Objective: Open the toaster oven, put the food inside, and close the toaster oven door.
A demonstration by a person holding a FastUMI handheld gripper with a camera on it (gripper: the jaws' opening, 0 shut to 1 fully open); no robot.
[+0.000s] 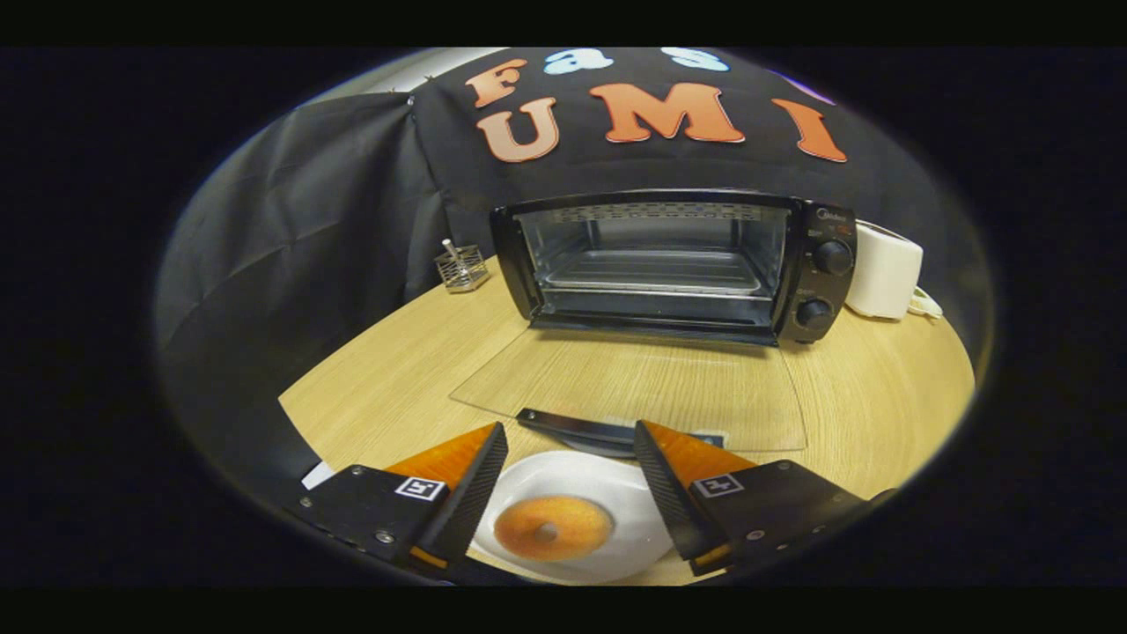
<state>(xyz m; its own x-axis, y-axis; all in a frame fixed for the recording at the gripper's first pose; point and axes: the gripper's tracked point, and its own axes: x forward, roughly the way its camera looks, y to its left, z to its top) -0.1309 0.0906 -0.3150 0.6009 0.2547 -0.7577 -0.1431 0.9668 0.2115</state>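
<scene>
A black toaster oven [673,264] stands at the back of the wooden table [880,396]. Its glass door [634,387] lies folded down flat toward me, the dark handle [581,427] at its near edge. Inside, a bare wire rack [656,271] shows. A golden-brown doughnut [552,527] rests on a white plate [572,480] just in front of the door handle. My gripper [570,436] hovers above the plate, open, one finger on each side of the doughnut, touching nothing.
Two round knobs [831,257] sit on the oven's right panel. A white appliance [883,270] stands to the oven's right. Left of the oven is a small wire holder [461,268]. Black cloth walls close off the back and left.
</scene>
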